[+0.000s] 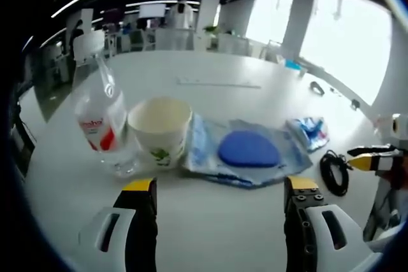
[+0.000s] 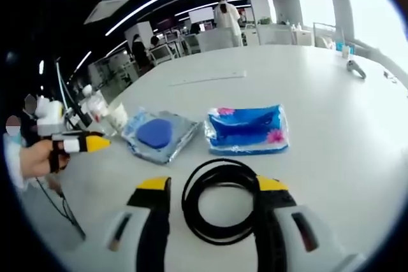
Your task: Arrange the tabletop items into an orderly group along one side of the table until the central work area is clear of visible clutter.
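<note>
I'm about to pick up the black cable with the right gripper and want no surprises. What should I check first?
1. Right gripper open: ok.
2. Coiled cable lies between the jaws: ok.
3. Jaws low enough to grip: cannot tell.
4. Tissue pack apart from the cable: ok.
5. Left gripper open and holding nothing: ok.
6. Bottle and paper cup upright, side by side: ok.

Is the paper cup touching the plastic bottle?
Cannot tell. In the left gripper view the paper cup and plastic bottle overlap, showing no clear gap or contact.
</note>
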{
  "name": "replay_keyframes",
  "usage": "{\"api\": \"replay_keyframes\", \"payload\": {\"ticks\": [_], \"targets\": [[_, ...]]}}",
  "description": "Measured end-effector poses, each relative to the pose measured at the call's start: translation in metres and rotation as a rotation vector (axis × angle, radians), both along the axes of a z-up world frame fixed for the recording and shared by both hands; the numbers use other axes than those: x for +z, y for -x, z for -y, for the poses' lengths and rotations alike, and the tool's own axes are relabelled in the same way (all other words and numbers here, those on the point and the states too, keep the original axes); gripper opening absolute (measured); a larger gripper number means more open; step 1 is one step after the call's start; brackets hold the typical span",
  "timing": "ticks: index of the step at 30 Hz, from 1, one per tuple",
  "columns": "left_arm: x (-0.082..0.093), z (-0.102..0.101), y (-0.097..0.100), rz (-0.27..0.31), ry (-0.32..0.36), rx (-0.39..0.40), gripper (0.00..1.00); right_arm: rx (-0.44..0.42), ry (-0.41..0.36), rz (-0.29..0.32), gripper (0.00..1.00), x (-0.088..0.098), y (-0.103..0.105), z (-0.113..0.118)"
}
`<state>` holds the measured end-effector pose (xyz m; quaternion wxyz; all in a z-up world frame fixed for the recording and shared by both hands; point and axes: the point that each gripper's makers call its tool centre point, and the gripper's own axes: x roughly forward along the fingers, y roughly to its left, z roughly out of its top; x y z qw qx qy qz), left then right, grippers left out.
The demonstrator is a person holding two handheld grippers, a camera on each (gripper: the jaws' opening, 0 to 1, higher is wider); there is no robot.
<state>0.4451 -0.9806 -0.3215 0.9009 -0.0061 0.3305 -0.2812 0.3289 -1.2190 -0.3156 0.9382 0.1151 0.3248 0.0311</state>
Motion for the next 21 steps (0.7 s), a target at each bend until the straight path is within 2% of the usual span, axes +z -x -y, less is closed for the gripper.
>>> {"api": "replay_keyframes", "payload": {"ticks": [5, 8, 21], "targets": [[-0.005, 0.001, -0.007, -0.003, 0.007, 0.003, 0.77, 0.013, -0.007, -0.004, 0.49, -0.001, -0.005, -0.007], [-0.012, 0.001, -0.011, -0.024, 0.01, 0.02, 0.76, 0.025, -0.009, -0.01, 0.49, -0.003, -0.007, -0.012], [-0.019, 0.009, -0.022, -0.047, 0.059, 0.033, 0.72, 0.078, -0.02, -0.021, 0.47, -0.008, -0.02, -0.04]]}}
